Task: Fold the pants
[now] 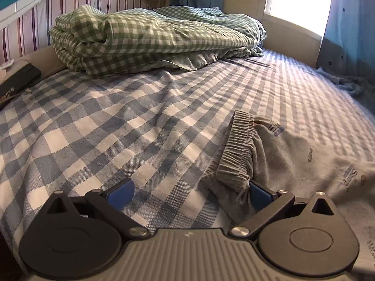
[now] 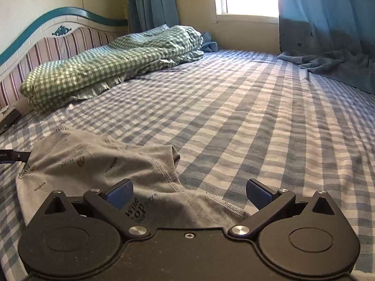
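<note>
Grey printed pants [image 1: 293,154] lie on the blue checked bed sheet [image 1: 117,121], their ribbed waistband [image 1: 236,149] turned up at the left end. My left gripper [image 1: 189,193] is open, low over the sheet beside the waistband; its right blue fingertip [image 1: 257,194] touches the waistband's near corner. In the right wrist view the pants [image 2: 93,164] spread to the left, a stitched hem edge [image 2: 225,208] running between my fingers. My right gripper [image 2: 189,192] is open, low over that hem end, holding nothing. The left gripper's tip [image 2: 14,157] shows at the far left edge.
A folded green checked quilt [image 1: 150,37] lies by the striped headboard [image 1: 35,23]. A dark flat object [image 1: 16,77] sits at the bed's left edge. Blue curtains [image 2: 328,23] and a crumpled blue cloth [image 2: 328,63] lie at the far right by the window.
</note>
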### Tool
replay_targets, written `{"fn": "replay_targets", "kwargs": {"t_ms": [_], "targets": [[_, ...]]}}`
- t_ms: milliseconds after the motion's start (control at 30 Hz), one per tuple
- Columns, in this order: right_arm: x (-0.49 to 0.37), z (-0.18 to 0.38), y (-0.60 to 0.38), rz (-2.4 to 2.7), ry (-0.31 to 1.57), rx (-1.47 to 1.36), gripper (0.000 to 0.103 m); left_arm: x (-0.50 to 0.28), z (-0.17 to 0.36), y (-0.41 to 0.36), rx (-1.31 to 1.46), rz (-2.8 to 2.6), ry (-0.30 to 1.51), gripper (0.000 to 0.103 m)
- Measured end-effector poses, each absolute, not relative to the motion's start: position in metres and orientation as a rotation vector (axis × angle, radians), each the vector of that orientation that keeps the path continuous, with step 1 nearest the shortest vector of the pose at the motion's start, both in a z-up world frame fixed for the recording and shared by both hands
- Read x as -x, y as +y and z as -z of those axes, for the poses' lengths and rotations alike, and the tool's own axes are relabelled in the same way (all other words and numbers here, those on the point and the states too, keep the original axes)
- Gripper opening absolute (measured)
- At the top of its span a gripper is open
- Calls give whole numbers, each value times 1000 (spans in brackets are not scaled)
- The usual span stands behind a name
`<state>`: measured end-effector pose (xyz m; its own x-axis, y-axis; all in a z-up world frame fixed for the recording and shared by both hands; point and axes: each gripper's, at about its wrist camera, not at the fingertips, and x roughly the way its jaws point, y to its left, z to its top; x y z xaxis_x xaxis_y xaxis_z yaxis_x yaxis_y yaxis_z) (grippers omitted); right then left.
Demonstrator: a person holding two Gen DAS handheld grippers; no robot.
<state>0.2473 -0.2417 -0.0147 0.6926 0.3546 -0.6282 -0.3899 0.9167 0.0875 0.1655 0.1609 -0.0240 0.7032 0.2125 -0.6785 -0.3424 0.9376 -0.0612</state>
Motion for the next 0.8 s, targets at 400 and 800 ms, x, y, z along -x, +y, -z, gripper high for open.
{"fn": "replay_targets", "kwargs": {"t_ms": [400,800], "targets": [[-305,3,-262,-658,798,-274,101,-172,-15,63,-17,-182,571,103],[-295,10,-237,-698,841,-205,30,-179,31,4,-98,-11,705,103]]}}
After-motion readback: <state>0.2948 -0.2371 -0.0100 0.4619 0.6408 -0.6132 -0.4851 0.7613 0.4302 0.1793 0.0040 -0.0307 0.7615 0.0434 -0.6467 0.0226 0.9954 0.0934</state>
